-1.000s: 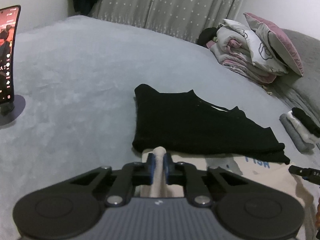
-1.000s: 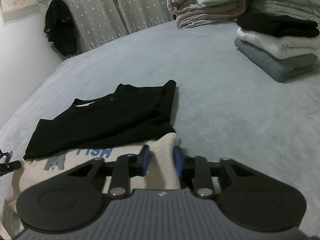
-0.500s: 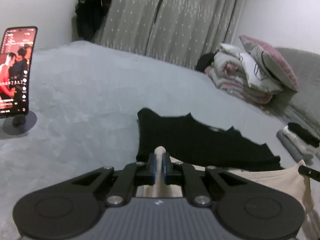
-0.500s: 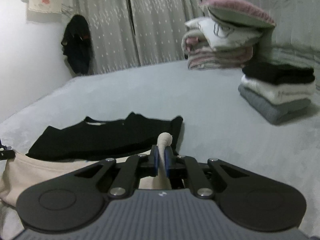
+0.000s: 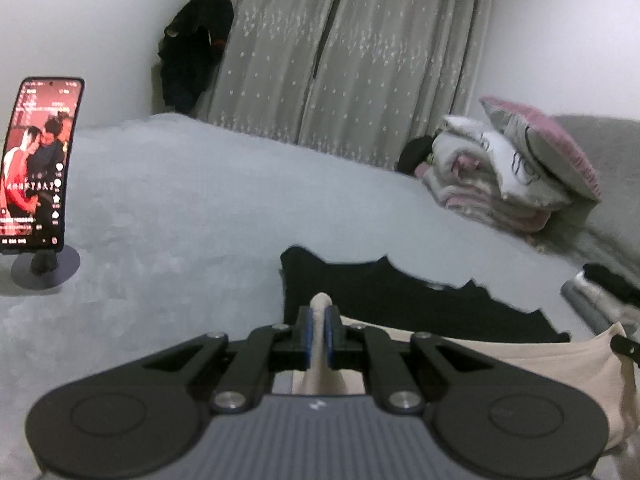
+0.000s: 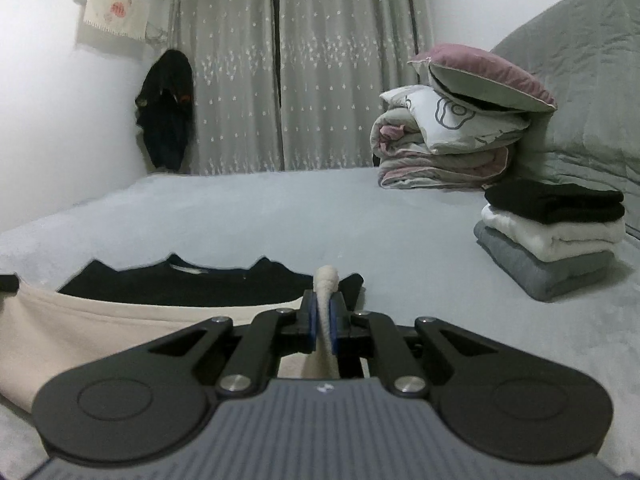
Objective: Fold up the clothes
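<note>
A cream shirt (image 5: pixel 520 364) (image 6: pixel 80 328) hangs stretched between both grippers, lifted off the grey bed. My left gripper (image 5: pixel 319 334) is shut on one pinched corner of it, with a nub of fabric poking past the blue pads. My right gripper (image 6: pixel 325 326) is shut on the other corner in the same way. Behind the cream shirt a black garment (image 5: pixel 400 300) (image 6: pixel 192 286) lies flat on the bed, partly hidden by the raised cream edge.
A phone (image 5: pixel 36 164) on a round stand plays video at the bed's left. A stack of folded clothes (image 6: pixel 552 232) sits at right, with rolled bedding and a pillow (image 6: pixel 460 136) behind. Curtains (image 6: pixel 288 80) and a dark hanging coat (image 6: pixel 166 108) line the far wall.
Both grippers have risen and tilted up, lifting the cream shirt off the bed. The right gripper, open a second ago, has shut on the shirt's corner.
</note>
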A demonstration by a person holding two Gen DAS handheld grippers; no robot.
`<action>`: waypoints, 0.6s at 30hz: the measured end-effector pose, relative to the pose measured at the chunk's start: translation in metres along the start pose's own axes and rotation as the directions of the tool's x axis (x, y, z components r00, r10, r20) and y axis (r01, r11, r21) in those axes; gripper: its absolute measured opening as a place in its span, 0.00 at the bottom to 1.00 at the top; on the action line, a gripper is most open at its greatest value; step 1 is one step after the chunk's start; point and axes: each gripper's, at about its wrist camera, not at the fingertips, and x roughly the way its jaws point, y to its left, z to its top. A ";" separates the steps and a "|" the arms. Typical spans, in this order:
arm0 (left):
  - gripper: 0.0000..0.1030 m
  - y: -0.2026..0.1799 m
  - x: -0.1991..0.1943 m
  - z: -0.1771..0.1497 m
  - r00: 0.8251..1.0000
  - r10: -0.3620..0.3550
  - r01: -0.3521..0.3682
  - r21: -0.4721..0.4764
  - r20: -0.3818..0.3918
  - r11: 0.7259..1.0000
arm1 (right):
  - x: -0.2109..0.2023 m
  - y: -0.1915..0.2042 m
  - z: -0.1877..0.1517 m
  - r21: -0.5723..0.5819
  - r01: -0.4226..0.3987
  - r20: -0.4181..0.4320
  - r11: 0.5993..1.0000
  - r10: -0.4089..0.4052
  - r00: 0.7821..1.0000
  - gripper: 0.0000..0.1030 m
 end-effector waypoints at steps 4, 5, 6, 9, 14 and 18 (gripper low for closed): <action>0.06 -0.001 0.014 -0.007 0.996 0.052 -0.051 0.022 -0.067 0.998 | 0.018 0.004 -0.008 -0.032 0.039 -0.097 0.999 -0.042 0.994 0.07; 0.06 -0.001 0.016 -0.008 0.995 0.061 -0.059 0.022 -0.074 0.998 | 0.020 0.003 -0.009 -0.027 0.044 -0.109 0.999 -0.047 0.993 0.07; 0.06 -0.001 0.015 -0.008 0.996 0.058 -0.057 0.020 -0.066 0.998 | 0.022 0.002 -0.011 -0.022 0.049 -0.120 0.999 -0.051 0.991 0.07; 0.06 0.001 0.001 -0.009 0.999 0.035 -0.035 0.026 0.001 0.999 | 0.015 0.001 -0.009 -0.010 0.041 -0.084 0.999 -0.041 0.996 0.07; 0.06 -0.001 -0.033 -0.016 0.980 0.011 -0.035 0.121 0.197 0.992 | -0.026 0.012 -0.013 -0.104 0.033 0.116 0.994 -0.021 0.993 0.07; 0.06 -0.008 -0.025 -0.017 0.981 0.031 -0.063 0.165 0.190 0.984 | -0.036 0.026 -0.022 -0.243 0.078 0.208 0.967 -0.027 0.978 0.07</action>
